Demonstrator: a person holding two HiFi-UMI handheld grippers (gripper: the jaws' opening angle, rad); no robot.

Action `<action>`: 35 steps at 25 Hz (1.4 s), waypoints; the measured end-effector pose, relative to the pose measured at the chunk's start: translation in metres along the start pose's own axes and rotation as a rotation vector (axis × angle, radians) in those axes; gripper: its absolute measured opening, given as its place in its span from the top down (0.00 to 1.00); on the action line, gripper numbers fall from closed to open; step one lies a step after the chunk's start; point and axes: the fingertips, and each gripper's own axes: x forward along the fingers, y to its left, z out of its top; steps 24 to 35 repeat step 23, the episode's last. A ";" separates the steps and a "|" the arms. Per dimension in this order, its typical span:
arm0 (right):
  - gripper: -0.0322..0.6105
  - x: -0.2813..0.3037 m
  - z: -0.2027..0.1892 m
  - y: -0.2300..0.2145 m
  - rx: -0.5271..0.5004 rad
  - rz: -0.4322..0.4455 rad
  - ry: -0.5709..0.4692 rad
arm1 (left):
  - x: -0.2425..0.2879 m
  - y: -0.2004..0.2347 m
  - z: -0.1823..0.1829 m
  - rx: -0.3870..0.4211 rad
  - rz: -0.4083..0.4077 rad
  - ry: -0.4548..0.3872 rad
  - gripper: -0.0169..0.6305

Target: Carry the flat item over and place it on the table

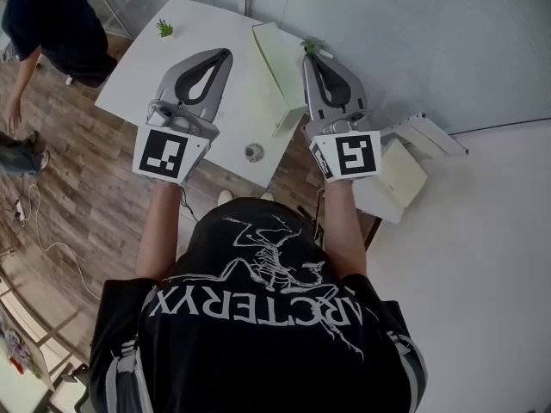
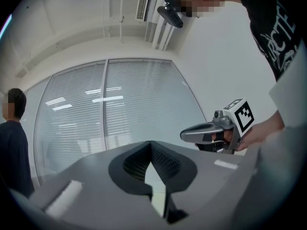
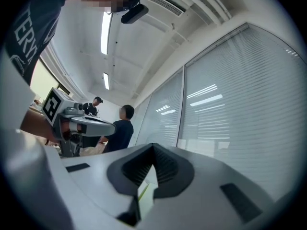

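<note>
head view looks down on a white table (image 1: 138, 76), and the pale green flat item (image 1: 274, 58) appears to lie on it toward its far right side, just beside the right gripper (image 1: 308, 57). the left gripper (image 1: 225, 53) hangs over the table's middle. in both gripper views the jaws meet at their tips with nothing between them, so each tool is closed and empty. this fits a sheet already set down and let go, or one waiting to be picked up. in either case, i judge the jaw tips should stay off the sheet's edge and away from the small plant (image 1: 312, 45) at the table's far edge. the right gripper covers the item's right edge, and its near corner looks folded or raised; i cannot tell which. both gripper views tilt up at blinds, so the table is out of their sight.
</note>
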 end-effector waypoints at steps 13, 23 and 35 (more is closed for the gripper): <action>0.93 -0.004 -0.003 -0.008 0.042 -0.020 -0.006 | 0.003 0.002 -0.003 -0.005 -0.006 0.006 0.98; 0.93 -0.006 -0.009 -0.012 0.059 -0.031 -0.005 | 0.002 0.005 -0.011 -0.010 -0.002 0.014 0.98; 0.93 -0.006 -0.009 -0.012 0.059 -0.031 -0.005 | 0.002 0.005 -0.011 -0.010 -0.002 0.014 0.98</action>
